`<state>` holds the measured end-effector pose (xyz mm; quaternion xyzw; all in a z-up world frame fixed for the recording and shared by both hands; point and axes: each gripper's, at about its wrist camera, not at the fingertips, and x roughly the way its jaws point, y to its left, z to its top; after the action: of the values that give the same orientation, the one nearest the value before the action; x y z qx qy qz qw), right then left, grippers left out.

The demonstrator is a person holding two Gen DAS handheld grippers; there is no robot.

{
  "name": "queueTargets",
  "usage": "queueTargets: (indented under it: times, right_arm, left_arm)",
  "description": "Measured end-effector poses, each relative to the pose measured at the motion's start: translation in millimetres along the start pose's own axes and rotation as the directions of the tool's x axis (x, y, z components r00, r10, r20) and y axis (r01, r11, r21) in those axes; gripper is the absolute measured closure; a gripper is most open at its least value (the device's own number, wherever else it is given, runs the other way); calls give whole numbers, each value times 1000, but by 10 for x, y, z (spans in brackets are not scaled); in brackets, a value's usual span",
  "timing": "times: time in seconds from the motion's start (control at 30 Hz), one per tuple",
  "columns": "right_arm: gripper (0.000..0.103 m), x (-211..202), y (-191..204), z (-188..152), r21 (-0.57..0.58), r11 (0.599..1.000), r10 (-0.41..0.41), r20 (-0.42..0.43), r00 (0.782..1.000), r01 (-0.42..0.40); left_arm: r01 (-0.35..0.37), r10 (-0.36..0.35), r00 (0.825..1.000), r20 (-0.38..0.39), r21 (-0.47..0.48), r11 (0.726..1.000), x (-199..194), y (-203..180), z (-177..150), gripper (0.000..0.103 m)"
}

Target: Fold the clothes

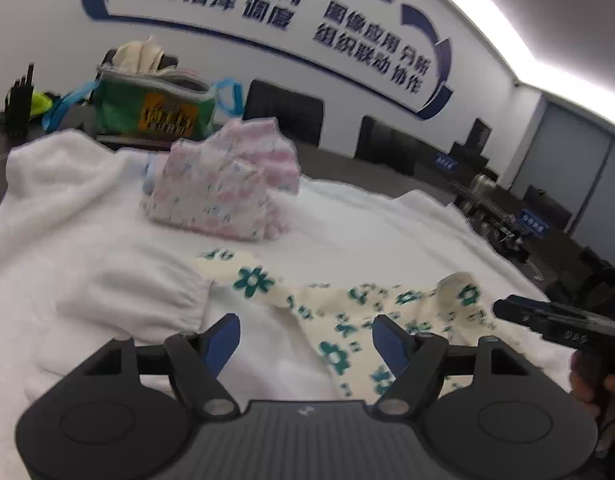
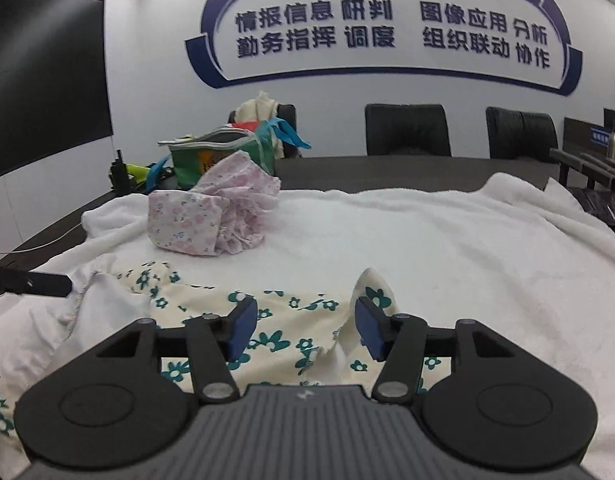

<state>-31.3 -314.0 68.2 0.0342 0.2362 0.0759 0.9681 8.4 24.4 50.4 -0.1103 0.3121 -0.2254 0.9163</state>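
- I'm looking down a meeting room: white wall with blue Chinese lettering (image 2: 391, 28), black chairs (image 2: 407, 130), a dark surface (image 2: 387, 172) covered by a white towel (image 2: 427, 240).
- My cream garment with green flowers (image 2: 283, 340) lies flat on the towel, right under both grippers; one corner (image 2: 373, 284) stands curled up.
- My left gripper (image 1: 307, 344) has its jaws released, nothing between them.
- My right gripper (image 2: 306, 330) is also released, its pads clear of the cloth.
- A folded pink floral garment (image 2: 187, 224) rests further back, near a green bag (image 2: 223, 156).
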Motion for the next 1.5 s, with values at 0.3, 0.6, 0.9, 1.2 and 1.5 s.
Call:
queueTargets:
  times: [0.3,0.6,0.9,1.2,1.5]
  right_arm:
    - [45,175,-129,-107,46,998,-27,-61,998,30]
    - [46,201,-18,-139,-18,1000,-24,-43,999,23]
    - [45,436,54,-339,-90,995,-41,-104,994,32]
    - [24,524,136,-507,-131,989,-84,-103,991,70]
    - [24,535,-71,-499,-11,997,-72,-116,991,72]
  left_arm:
    - [-25,22,998,-53,-44,999,215,151,-92,31]
    - [-50,50,999,-10,33,998,291,96,-249,31]
    - [-62,62,998,-8,57,996,325,128,-327,28]
    - [-65,67,998,-17,81,995,331,98,-341,23]
    - [-69,72,997,-21,98,993,331,73,-354,21]
